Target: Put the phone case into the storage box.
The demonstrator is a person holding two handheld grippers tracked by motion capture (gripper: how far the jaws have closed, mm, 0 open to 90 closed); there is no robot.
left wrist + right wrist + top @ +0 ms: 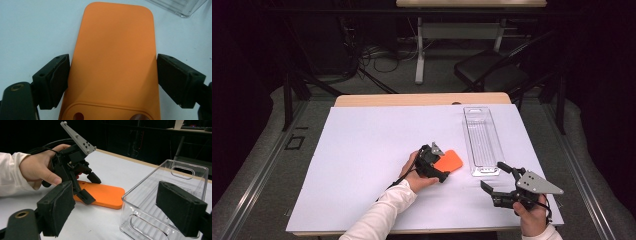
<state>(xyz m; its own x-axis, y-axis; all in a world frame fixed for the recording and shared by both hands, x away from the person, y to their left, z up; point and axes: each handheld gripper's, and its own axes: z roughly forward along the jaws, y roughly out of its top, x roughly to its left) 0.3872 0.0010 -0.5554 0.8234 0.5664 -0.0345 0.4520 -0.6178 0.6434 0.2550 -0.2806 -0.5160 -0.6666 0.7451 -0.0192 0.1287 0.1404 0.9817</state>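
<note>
The left hand (416,175), in a white sleeve, tips its black two-jaw left gripper (443,164) steeply down over the flat orange plastic case (449,161), jaws spread along either long edge without pressing, while the right hand (532,214) holds the right gripper (495,176) level nearby, jaws apart.

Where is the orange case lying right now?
In the high view the orange case lies flat on the white table, between the left tongs' open jaws, just left of the clear tray.
</note>
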